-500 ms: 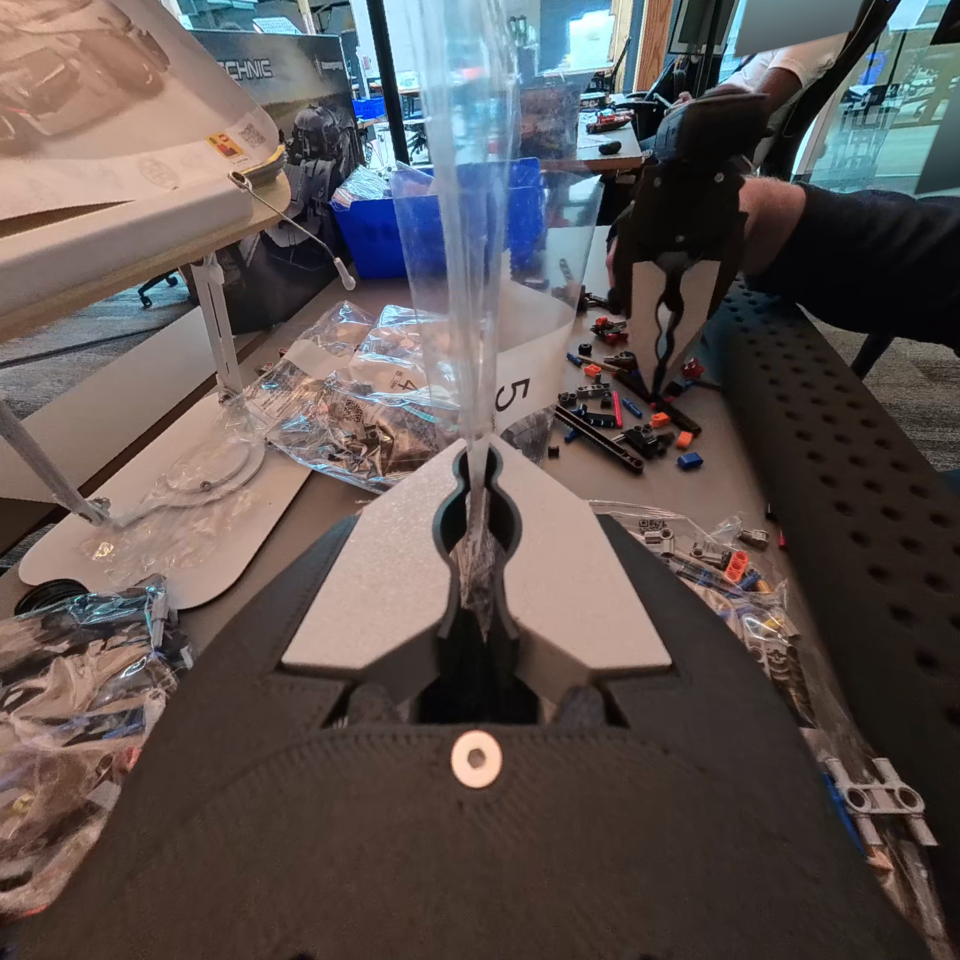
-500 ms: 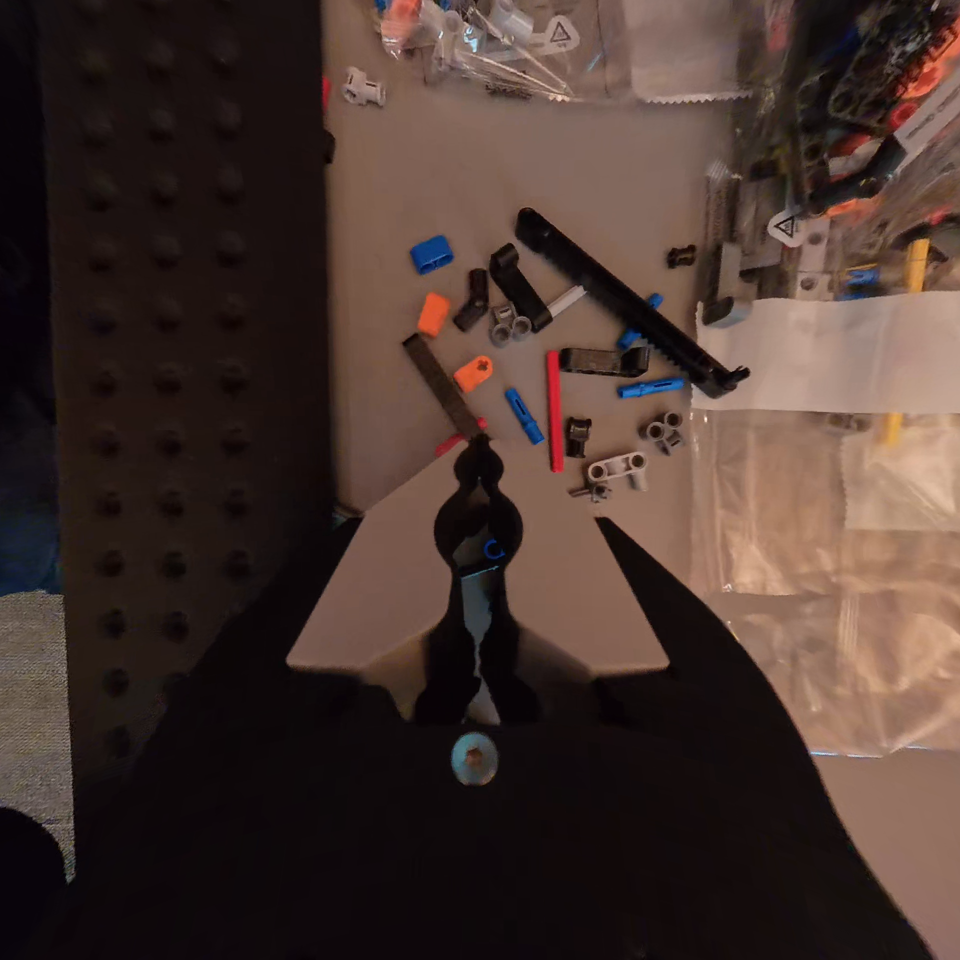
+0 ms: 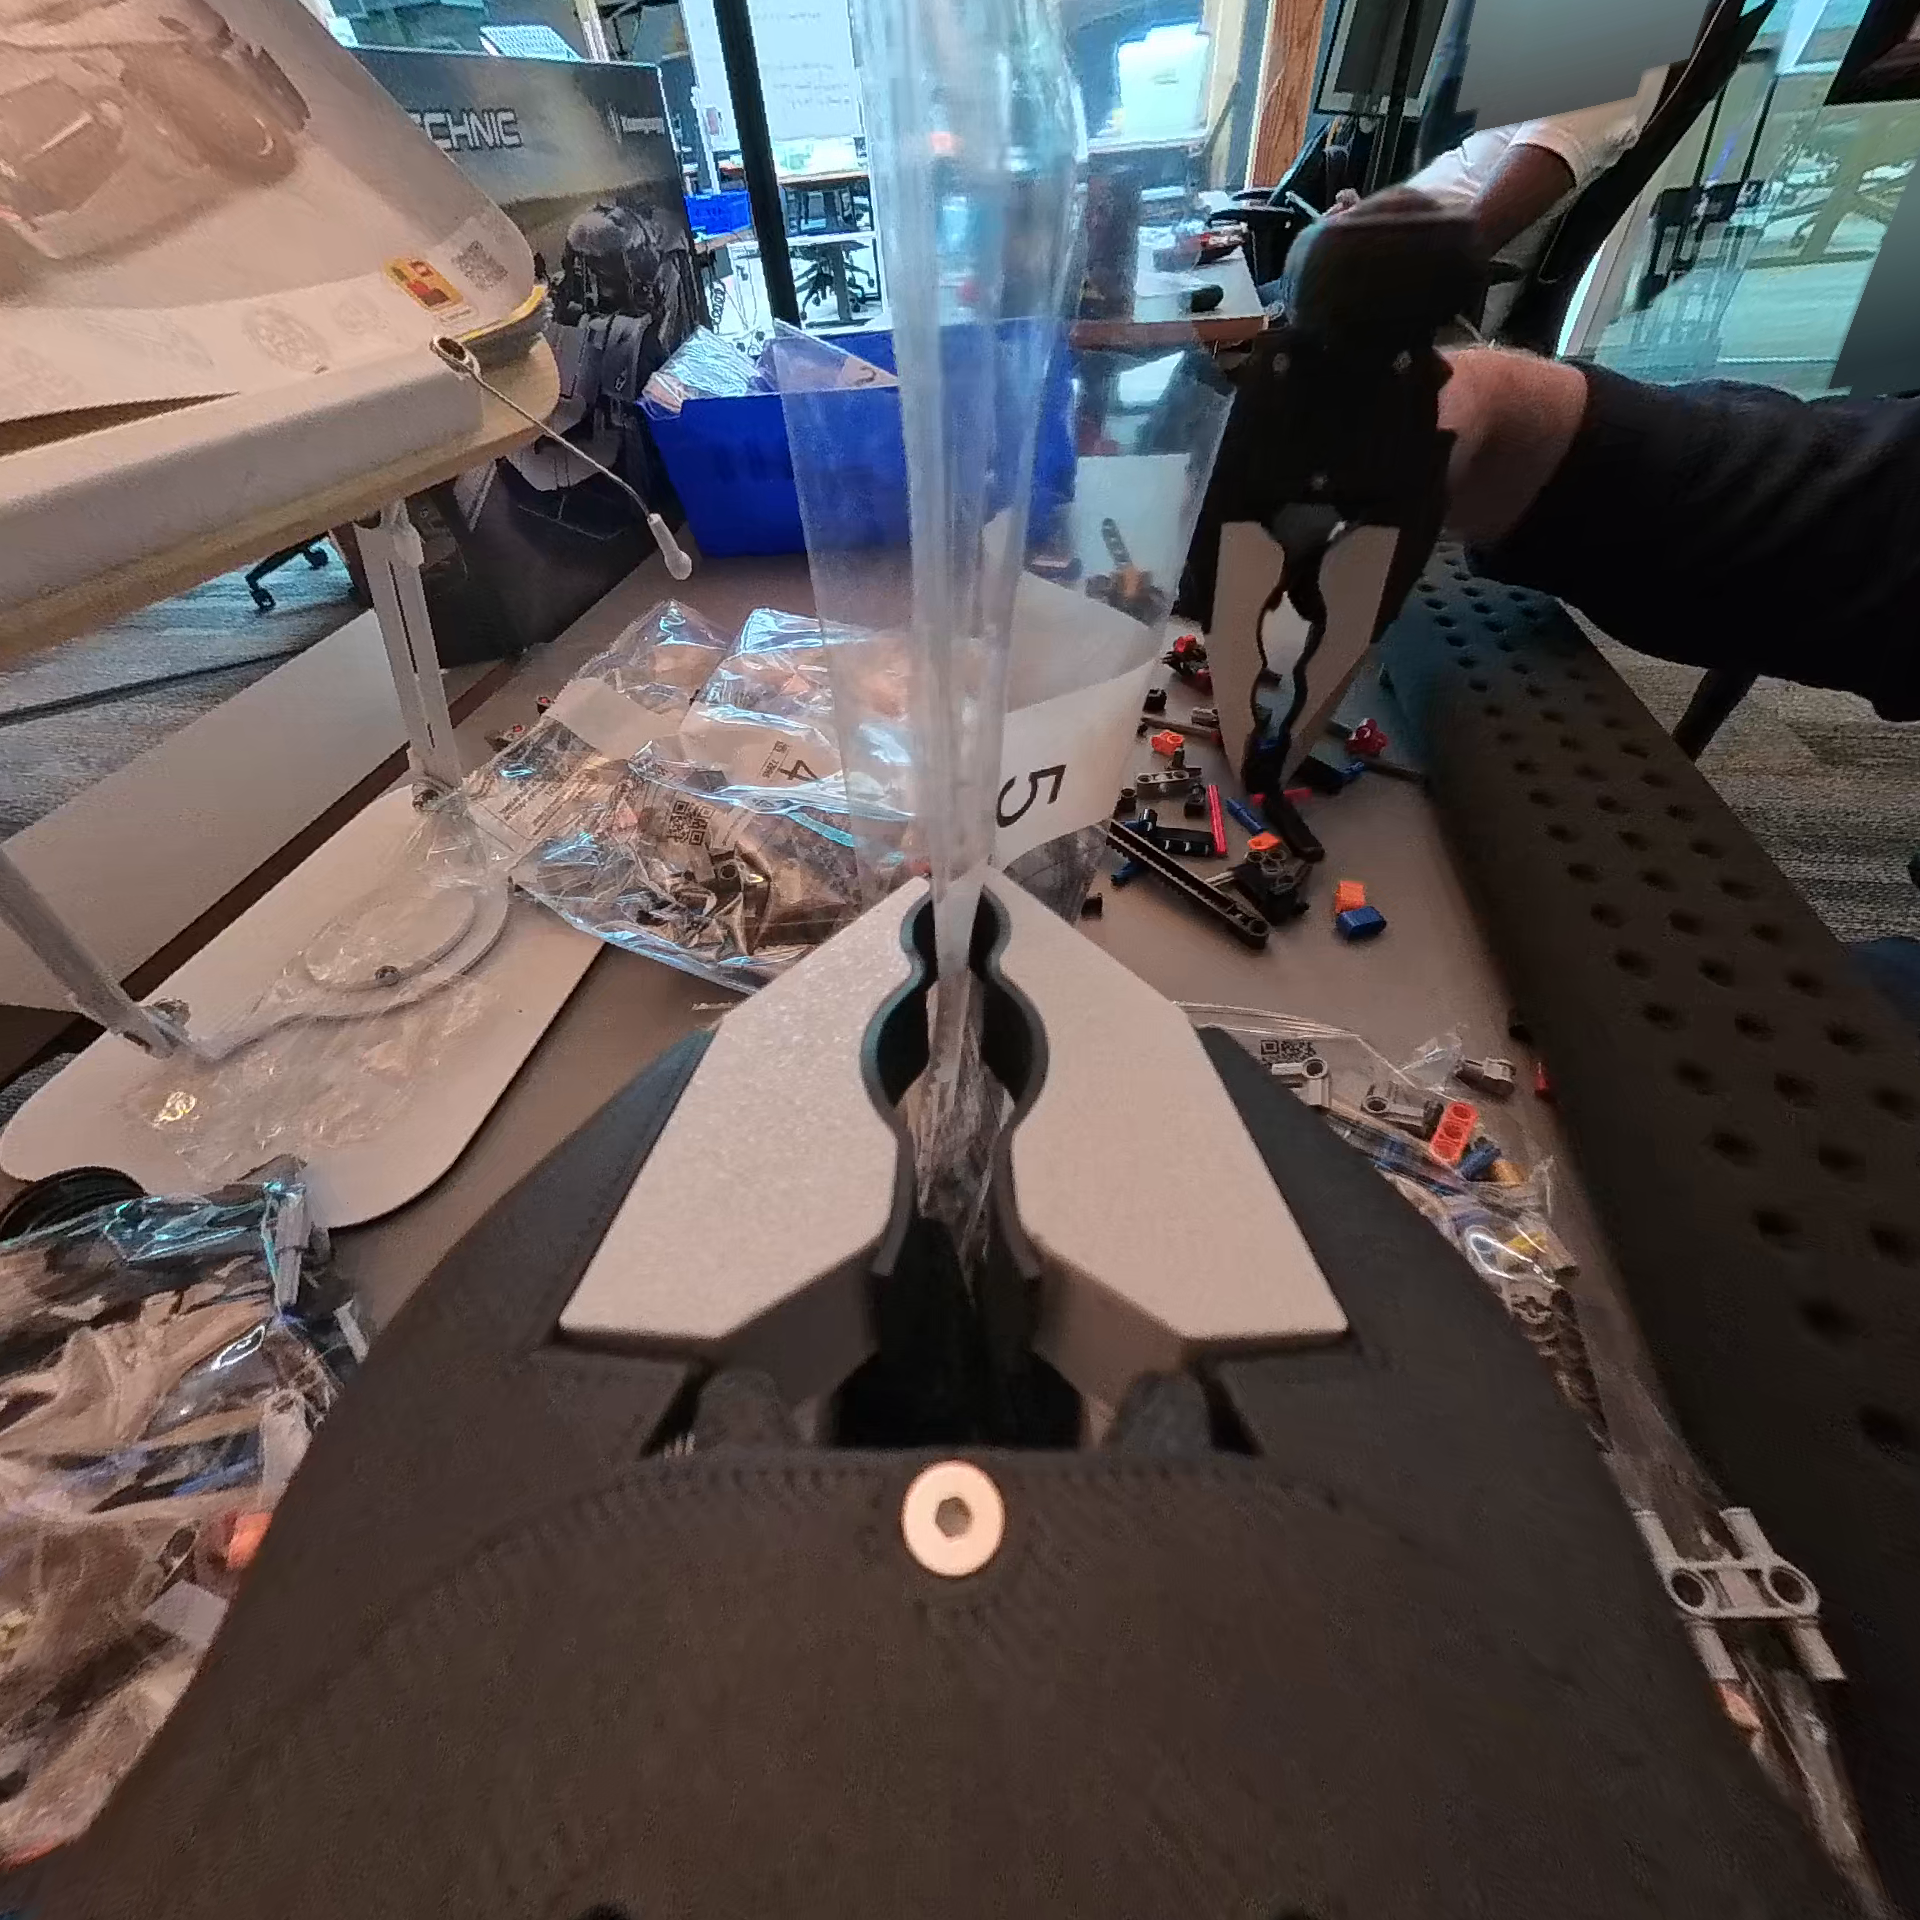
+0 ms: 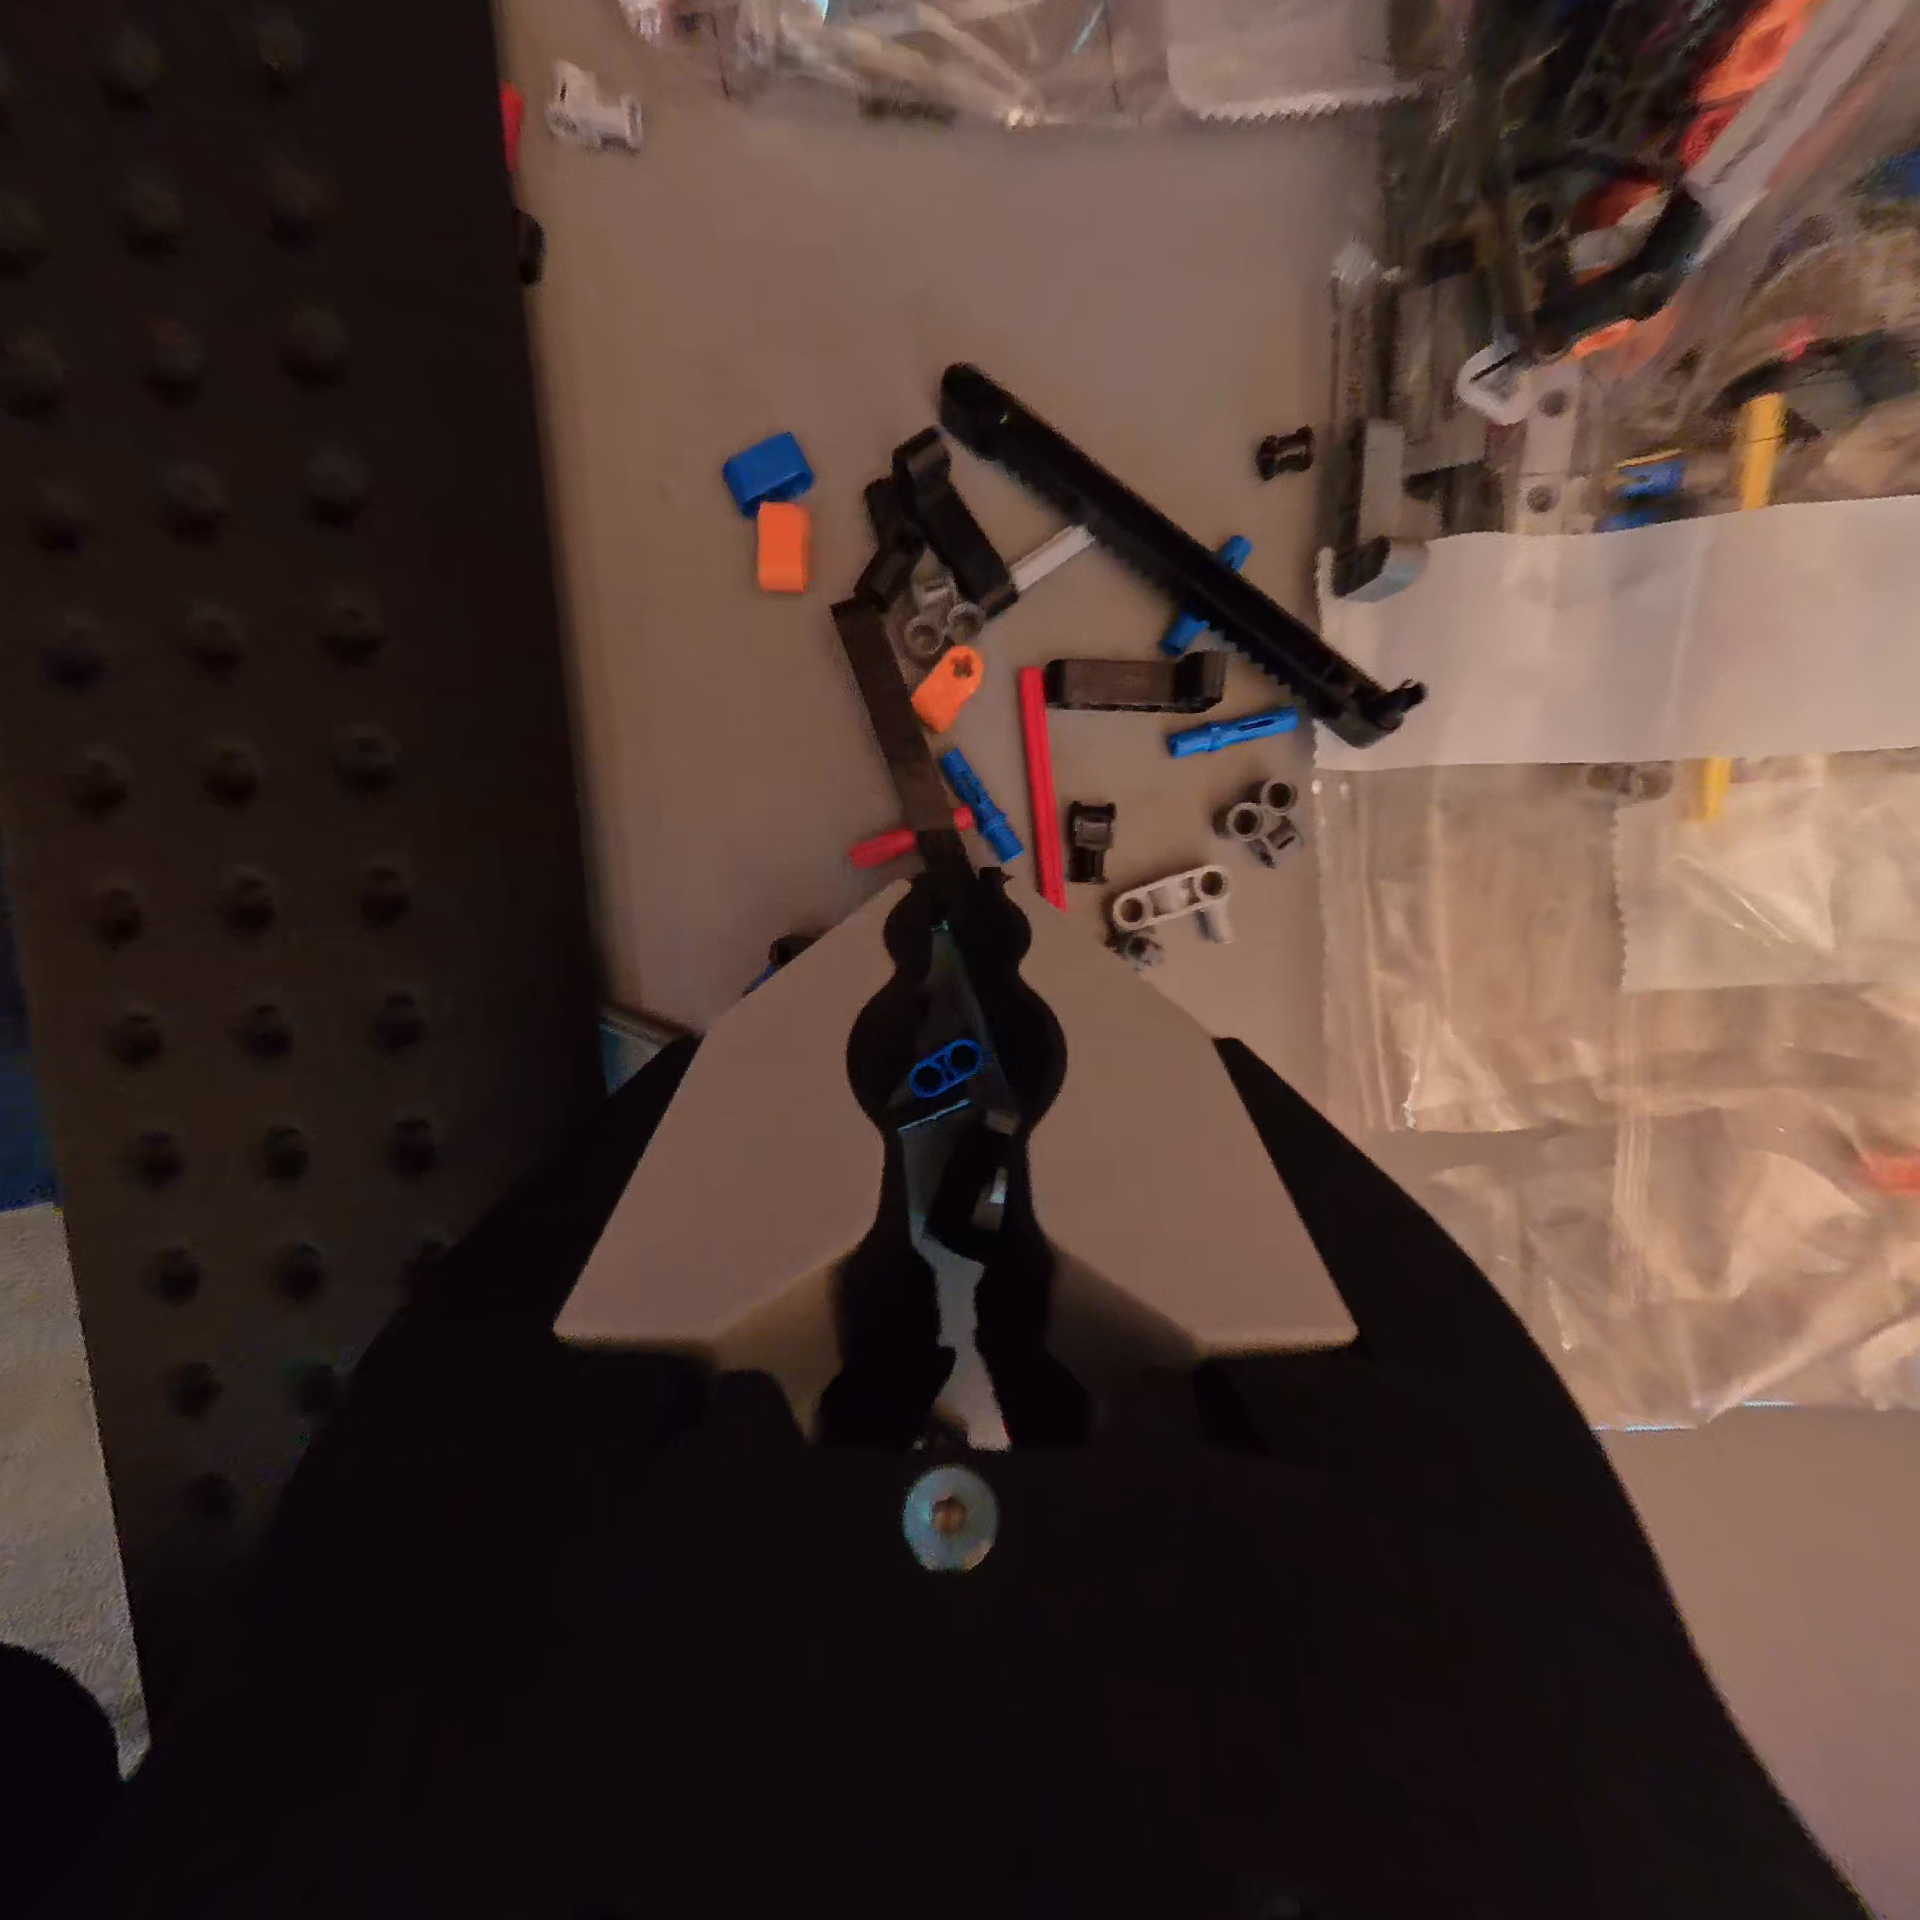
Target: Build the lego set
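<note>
Across the left wrist view runs a grey-brown tabletop [image 3: 1382,997], with an office of desks and glass walls behind it. At lower centre the left gripper [image 3: 956,914] has its fingers pressed together on a clear plastic bag [image 3: 966,436] that stands up through the top of the frame. Sealed bags of parts [image 3: 686,810] lie at centre left, beside a white book stand [image 3: 312,997] holding an instruction booklet [image 3: 208,229] at upper left. A blue bin [image 3: 748,468] sits farther back. At right, a dark studded mat [image 3: 1683,935] runs along the table edge, and the right gripper [image 3: 1273,769], held by a hand [image 3: 1507,436], points down into loose lego pieces [image 3: 1236,862].

From above in the dim right wrist view, the right gripper [image 4: 951,894] has its fingers closed on the near end of a thin black beam [image 4: 899,717], which slants up the frame among the scattered pieces. A long black toothed beam [image 4: 1174,551] lies diagonally at centre, an orange piece [image 4: 781,545] and a blue piece [image 4: 767,473] left of it. Clear bags [image 4: 1662,935] fill the right side; the studded mat [image 4: 260,727] fills the left.
</note>
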A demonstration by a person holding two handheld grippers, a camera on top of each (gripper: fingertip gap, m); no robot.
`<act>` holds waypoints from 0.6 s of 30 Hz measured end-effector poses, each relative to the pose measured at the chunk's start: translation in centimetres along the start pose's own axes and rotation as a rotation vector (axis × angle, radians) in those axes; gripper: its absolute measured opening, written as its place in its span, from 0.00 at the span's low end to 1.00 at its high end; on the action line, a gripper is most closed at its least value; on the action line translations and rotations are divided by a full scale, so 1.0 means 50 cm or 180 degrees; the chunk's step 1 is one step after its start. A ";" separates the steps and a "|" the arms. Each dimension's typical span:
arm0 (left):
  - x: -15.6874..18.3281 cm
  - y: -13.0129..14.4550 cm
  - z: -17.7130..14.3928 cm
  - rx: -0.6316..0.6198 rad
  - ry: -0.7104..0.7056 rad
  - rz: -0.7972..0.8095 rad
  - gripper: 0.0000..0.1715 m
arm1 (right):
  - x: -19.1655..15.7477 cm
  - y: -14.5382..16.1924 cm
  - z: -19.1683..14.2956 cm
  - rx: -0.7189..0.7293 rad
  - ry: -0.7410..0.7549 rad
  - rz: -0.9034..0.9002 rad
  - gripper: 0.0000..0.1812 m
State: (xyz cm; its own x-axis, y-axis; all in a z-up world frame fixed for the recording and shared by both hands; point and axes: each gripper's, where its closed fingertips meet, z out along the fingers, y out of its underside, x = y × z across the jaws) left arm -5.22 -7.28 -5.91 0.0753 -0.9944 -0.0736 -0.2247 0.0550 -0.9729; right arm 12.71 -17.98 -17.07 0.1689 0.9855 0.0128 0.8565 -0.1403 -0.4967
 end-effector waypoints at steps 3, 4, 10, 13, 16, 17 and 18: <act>0.002 -0.001 0.000 0.0005 0.0022 -0.0016 0.03 | 0.007 -0.021 -0.023 0.0229 0.0018 0.0117 0.03; 0.001 0.000 0.001 0.0001 0.0023 -0.0022 0.04 | 0.011 -0.030 -0.033 0.0322 0.0046 0.0156 0.03; 0.000 0.008 0.004 -0.0071 0.0011 -0.0018 0.03 | 0.022 -0.081 -0.072 0.0575 0.0258 0.0087 0.03; 0.001 0.007 0.003 -0.0062 0.0022 -0.0021 0.03 | 0.031 -0.115 -0.089 0.0646 0.0445 0.0014 0.03; 0.004 0.005 0.003 -0.0049 0.0041 -0.0014 0.03 | 0.047 -0.188 -0.149 0.1247 0.0497 0.0180 0.03; 0.005 0.005 0.003 -0.0050 0.0047 -0.0008 0.03 | 0.057 -0.215 -0.176 0.1485 0.0543 0.0266 0.03; 0.005 0.005 0.004 -0.0048 0.0051 0.0000 0.03 | 0.071 -0.238 -0.202 0.1659 0.0630 0.0352 0.03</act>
State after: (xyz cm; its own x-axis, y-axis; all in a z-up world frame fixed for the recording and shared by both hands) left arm -5.08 -7.52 -6.20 0.0596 -0.9958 -0.0699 -0.2393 0.0537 -0.9695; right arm 8.05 -13.79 -2.34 0.3750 0.9241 0.0739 0.4831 -0.1268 -0.8663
